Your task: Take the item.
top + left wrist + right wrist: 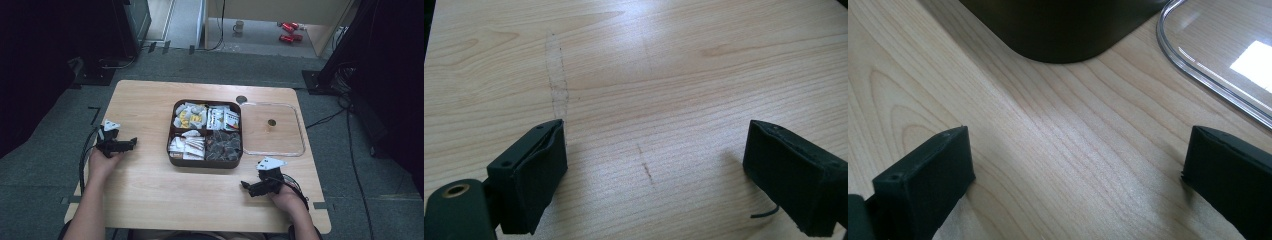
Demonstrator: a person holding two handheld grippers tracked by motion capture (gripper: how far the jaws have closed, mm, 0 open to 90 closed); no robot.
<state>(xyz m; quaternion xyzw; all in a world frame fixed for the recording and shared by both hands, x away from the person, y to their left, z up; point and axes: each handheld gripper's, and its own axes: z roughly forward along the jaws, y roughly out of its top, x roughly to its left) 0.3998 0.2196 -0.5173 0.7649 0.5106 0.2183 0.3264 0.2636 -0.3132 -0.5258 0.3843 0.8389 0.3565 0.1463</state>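
the dark brown, square, four-compartment tray (172, 155) sits near the middle of the light wooden table (150, 190), with its clear plastic rounded-square lid (299, 150) laid flat just beside it on the side of the right gripper; lid removal gives open access to all compartments from above. the two far compartments hold yellow-and-white sachets (190, 116) and white sachets with red and dark print (223, 119); the near ones hold pale sachets (187, 146) and dark wrapped items (223, 145). print on the sachets is too small to read, and no brand can be made out. the left gripper (131, 144) rests low over bare table, well apart from the tray, jaws spread wide with nothing between them, as the left gripper view confirms (654, 165). the right gripper (246, 186) is likewise released and empty, positioned near the tray's nearest corner; the right gripper view (1078, 165) shows that rounded dark corner (1063, 40) ahead and the lid edge (1208, 75) to one side. judged from this layout, both tools are parked in a ready position either side of the tray, the right one best placed to reach either tray or lid.
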